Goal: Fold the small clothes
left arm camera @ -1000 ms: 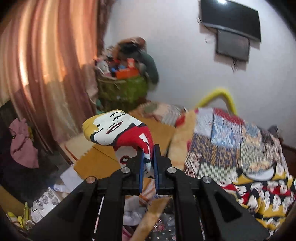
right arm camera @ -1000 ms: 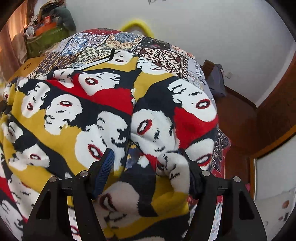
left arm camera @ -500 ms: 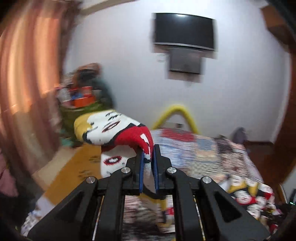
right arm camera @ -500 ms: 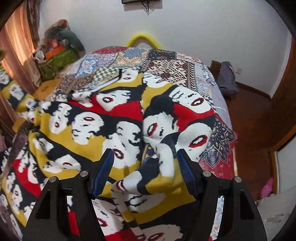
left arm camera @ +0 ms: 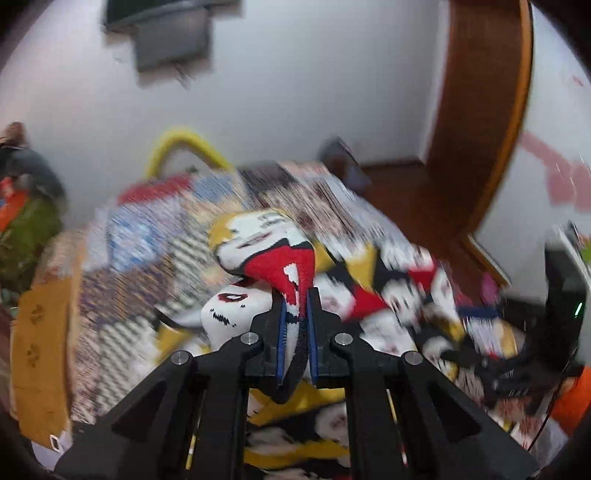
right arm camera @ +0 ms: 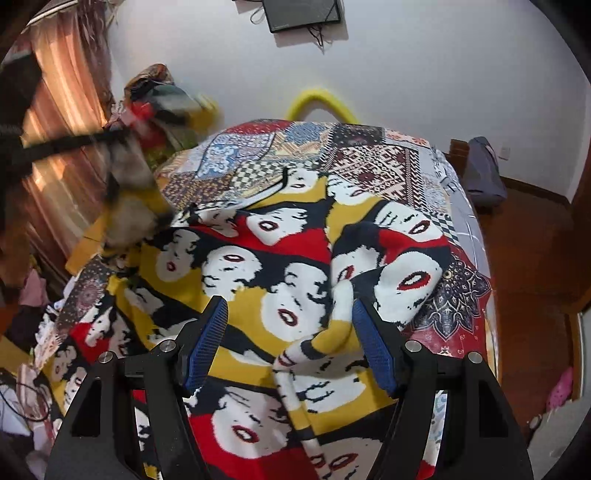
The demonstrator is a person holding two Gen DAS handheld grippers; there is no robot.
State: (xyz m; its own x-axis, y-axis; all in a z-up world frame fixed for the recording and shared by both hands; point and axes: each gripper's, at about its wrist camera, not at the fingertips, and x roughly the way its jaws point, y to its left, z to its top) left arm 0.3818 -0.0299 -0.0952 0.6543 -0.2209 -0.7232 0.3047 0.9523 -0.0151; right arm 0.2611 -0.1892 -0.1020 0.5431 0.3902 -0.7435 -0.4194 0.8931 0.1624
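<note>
Between the blue pads of the left tongs [left arm camera: 295, 325] sits a pinched fold of the printed garment [right arm camera: 258, 280], a knit piece covered in white faces with red lips on yellow, black and red. These tongs are clenched on that fold, and a loop of the fabric stands up above the tips while more of it hangs below them. That whole view is smeared by motion blur. From the right wrist camera, the left tongs show only as a dark blurred streak at the far left, with cloth trailing from it.

The right tongs [right arm camera: 290, 332] stand released, their blue pads well apart above the garment. A raised ridge of the fabric lies between them, close to the right-hand pad; whether it touches that pad I cannot tell.

Most of the garment is spread across the bed [right arm camera: 369, 155], over a patchwork bedcover [right arm camera: 354, 147]. A yellow curved bar [right arm camera: 321, 99] rises behind the bed against the white wall [right arm camera: 424, 66]. A dark screen [right arm camera: 303, 13] hangs high on that wall, and pinkish curtains [right arm camera: 62, 103] hang at the left.
</note>
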